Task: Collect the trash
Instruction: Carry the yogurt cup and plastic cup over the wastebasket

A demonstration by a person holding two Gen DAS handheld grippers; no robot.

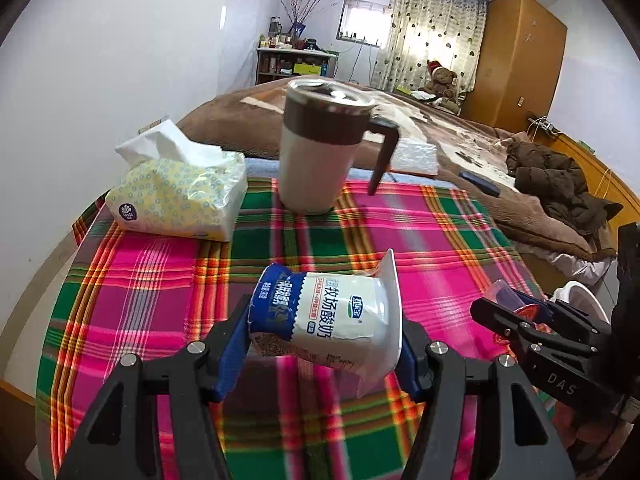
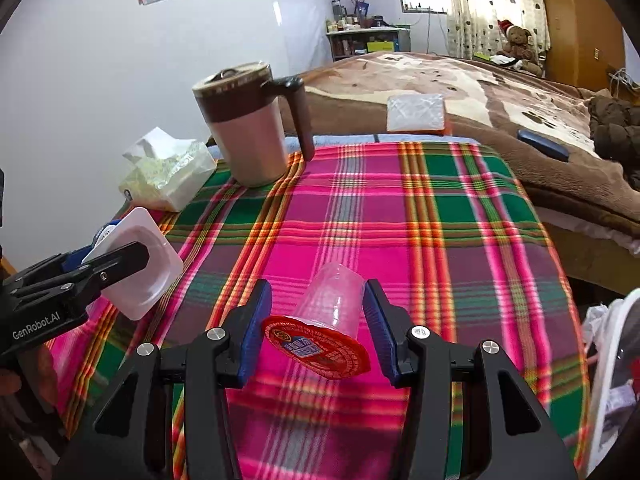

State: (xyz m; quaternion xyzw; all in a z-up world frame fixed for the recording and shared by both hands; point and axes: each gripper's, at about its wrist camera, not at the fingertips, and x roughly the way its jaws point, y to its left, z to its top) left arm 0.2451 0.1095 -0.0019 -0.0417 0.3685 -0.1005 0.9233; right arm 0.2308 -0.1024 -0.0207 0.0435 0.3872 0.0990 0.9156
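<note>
Above the plaid tablecloth (image 2: pixel 400 208), our left gripper (image 1: pixel 324 332) clamps a yogurt cup (image 1: pixel 332 312) and our right gripper (image 2: pixel 316 328) a clear plastic cup (image 2: pixel 330 304), both still to be binned.

Lidded mug (image 1: pixel 324 148) with dark handle upright at upper centre on plaid-covered table (image 1: pixel 440 240). Tissue pack (image 1: pixel 176 196) just left of it. Brown-blanketed bed (image 1: pixel 460 136) behind, teddy bear (image 1: pixel 442 84) at upper right.

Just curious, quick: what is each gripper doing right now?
Left gripper: shut on the yogurt cup.
Right gripper: shut on the clear plastic cup.
</note>
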